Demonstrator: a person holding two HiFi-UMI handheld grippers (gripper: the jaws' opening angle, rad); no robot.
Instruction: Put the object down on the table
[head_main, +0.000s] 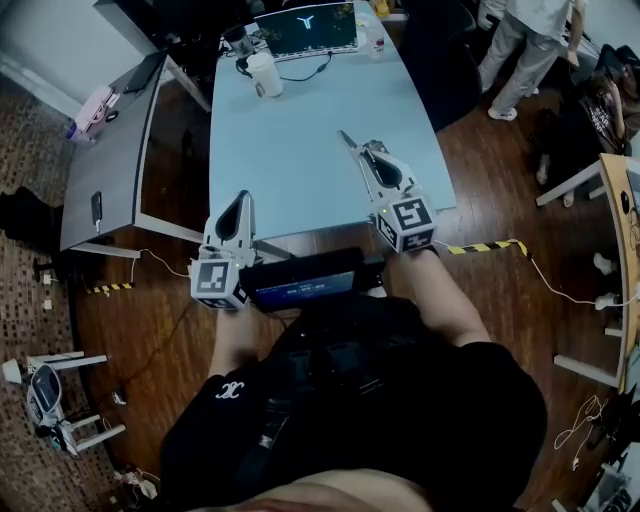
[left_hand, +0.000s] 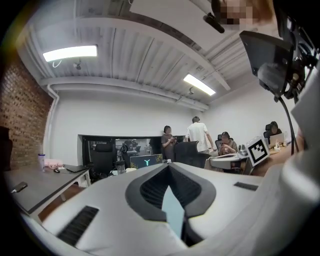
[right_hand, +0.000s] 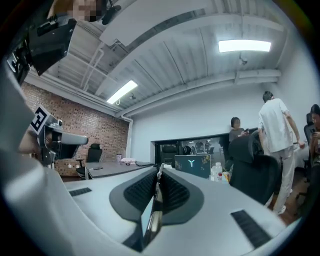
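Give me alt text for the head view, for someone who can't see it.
A person holds two grippers over a light blue table: the right gripper is shut on a thin metal utensil poking past its tips, the left gripper empty. A laptop and white cup sit at the far end.

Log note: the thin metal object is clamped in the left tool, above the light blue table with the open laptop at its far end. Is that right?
Not quite: the right tool clamps the thin metal object, seen edge-on in the right gripper view. The left tool holds nothing. The light blue table and open laptop are as stated.
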